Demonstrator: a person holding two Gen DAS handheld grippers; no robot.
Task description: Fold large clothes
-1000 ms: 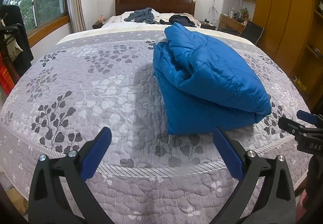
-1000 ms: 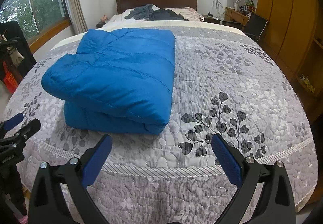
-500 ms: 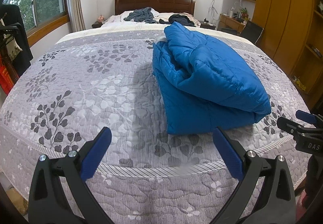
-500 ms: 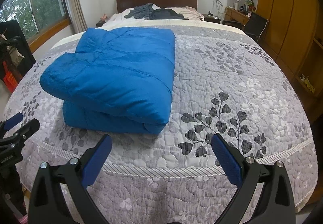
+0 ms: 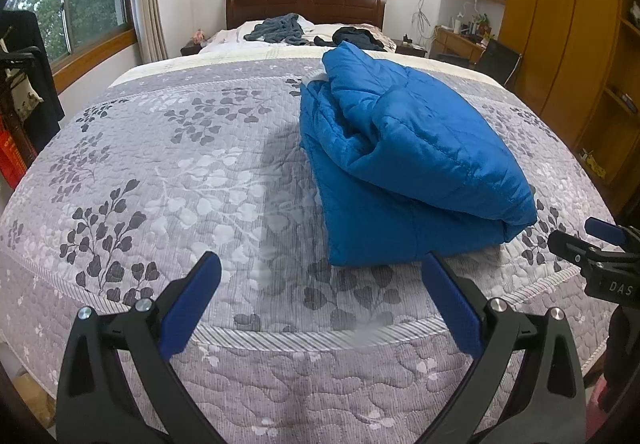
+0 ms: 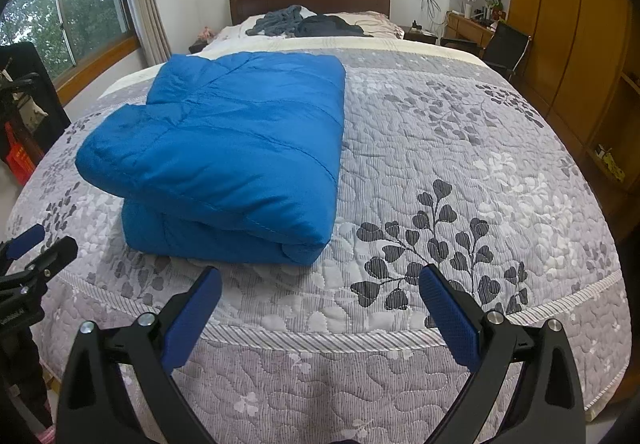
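Left tongs (image 5: pixel 320 280) and right tongs (image 6: pixel 320 284) gape wide, holding nothing. Both hang near the folded blue quilted puffer jacket (image 6: pixel 236 152) without touching it.

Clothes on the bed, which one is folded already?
The blue padded jacket, a neat stack near the foot. The grey garment and dark garment lie crumpled by the headboard.

The right gripper (image 5: pixel 600 244) body reads "DAS"

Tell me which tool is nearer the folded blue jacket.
Too close to call. The left tool sits off the folded blue jacket's near left corner, the right tool off its near right corner; both open, touching nothing.
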